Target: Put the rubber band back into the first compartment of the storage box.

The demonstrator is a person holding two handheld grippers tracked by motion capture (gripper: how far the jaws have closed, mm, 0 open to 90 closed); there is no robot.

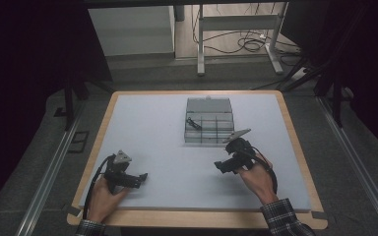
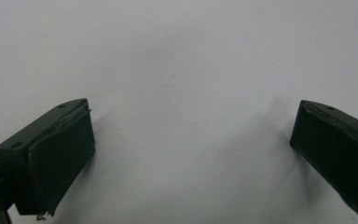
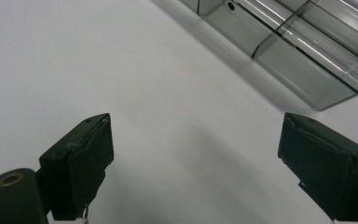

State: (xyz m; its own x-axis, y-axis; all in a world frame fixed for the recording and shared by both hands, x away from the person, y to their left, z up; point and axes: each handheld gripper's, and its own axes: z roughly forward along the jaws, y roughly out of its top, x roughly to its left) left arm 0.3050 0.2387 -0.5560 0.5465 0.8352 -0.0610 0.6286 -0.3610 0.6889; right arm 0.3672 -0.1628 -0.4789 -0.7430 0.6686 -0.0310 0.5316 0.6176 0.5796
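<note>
High view puts the clear compartment box toward the far middle of the table, its lid thrown back away from you and its divided tray facing up. One compartment at the box's left side holds a small dark item; it is too small to say what it is, perhaps a clip or a bit of wire.

Your right gripper sits just on the near side of the box, a little to the box's right, jaws spread wide with nothing between them. In the right gripper view the box's near corner lies ahead and to one side, so you are not yet squared up to it. Turn the hand until the compartment you want sits between the two jaws before you close in, and come down from above the box rather than sliding in along the table, since the thin walls would probably skid under a sideways push.

Your left gripper rests well apart from the box, near and to the box's left, also gaping and empty over bare surface. Bring it up to the box's left wall to steady it while the right one reaches inside.
</note>
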